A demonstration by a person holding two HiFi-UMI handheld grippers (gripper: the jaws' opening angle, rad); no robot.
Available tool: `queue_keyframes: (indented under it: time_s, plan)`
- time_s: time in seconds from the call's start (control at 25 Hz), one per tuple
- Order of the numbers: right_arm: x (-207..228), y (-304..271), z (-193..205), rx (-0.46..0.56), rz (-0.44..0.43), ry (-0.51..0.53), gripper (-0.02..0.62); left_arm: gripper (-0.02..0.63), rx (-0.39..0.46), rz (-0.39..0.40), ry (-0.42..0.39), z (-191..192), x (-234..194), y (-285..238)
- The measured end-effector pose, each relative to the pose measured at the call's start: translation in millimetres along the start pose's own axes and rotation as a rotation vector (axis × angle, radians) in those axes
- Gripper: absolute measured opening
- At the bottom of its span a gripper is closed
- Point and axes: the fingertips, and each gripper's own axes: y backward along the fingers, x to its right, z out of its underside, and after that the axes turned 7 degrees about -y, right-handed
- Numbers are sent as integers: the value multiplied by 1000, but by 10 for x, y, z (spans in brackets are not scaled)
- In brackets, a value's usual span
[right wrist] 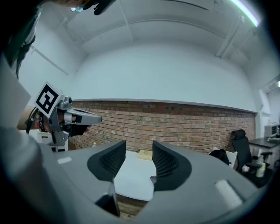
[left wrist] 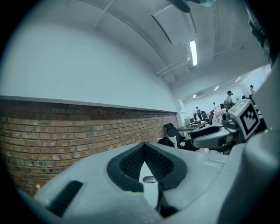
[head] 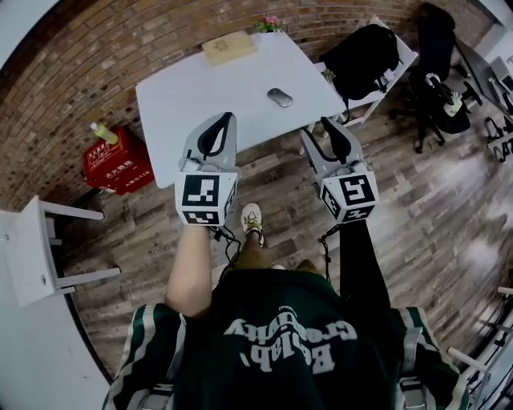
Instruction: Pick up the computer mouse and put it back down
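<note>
A grey computer mouse (head: 280,97) lies on the white table (head: 184,96), right of its middle. Both grippers hover level over the wooden floor just short of the table's near edge, well apart from the mouse. My left gripper (head: 222,120) has its pad tips touching, with nothing between them (left wrist: 143,146); below the tips, the mouse (left wrist: 149,179) shows through the gap. My right gripper (head: 323,128) stands open and empty (right wrist: 139,148). The mouse (right wrist: 152,178) peeks out beside its right pad.
A tan book (head: 228,48) and flowers (head: 268,24) sit at the table's far edge by the brick wall. A black backpack (head: 365,52) rests on a white chair to the right, office chairs (head: 437,48) beyond. A red crate (head: 119,164) and white stool (head: 32,248) stand left.
</note>
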Motion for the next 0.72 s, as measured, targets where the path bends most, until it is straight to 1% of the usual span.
queue_keyframes:
  time_s: [0.08,0.16,0.24,0.52,0.72]
  plan:
    - [54,-192,-15,-5,-2,-2,209,6,3,9,7,30,-128,-178]
    - [75,-386,-73,6,-17,-8,232,6,6,18,11,45,-264,-353]
    - [110,-584,-130,13,-22,-4,238,6,13,26,4,34,-399,-538]
    - [373,-1316,-252,7,17,0,252,6,48,88,-21,4,-790,-1215]
    - [525,-1826,-159,-26,32,-43,265,6,65,140,-37,84,-1029,-1673]
